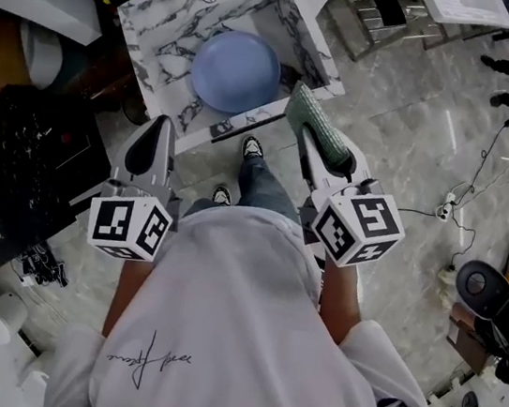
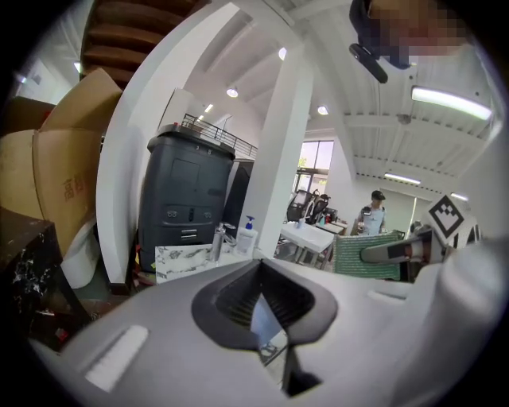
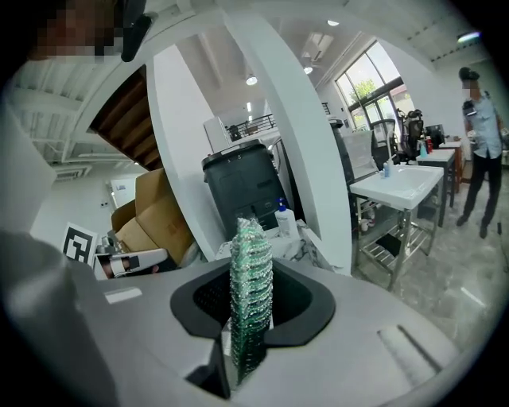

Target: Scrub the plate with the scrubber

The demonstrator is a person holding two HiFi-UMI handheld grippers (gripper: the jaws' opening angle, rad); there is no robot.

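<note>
While both tools are held up close to the body, the right gripper (image 1: 312, 135) is seen clamped on the green scrubber (image 1: 317, 117), and the left gripper (image 1: 162, 122) is closed on nothing. Farther ahead, the blue plate (image 1: 236, 70) is laid in the marble sink (image 1: 156, 36), apart from the scrubber.
</note>
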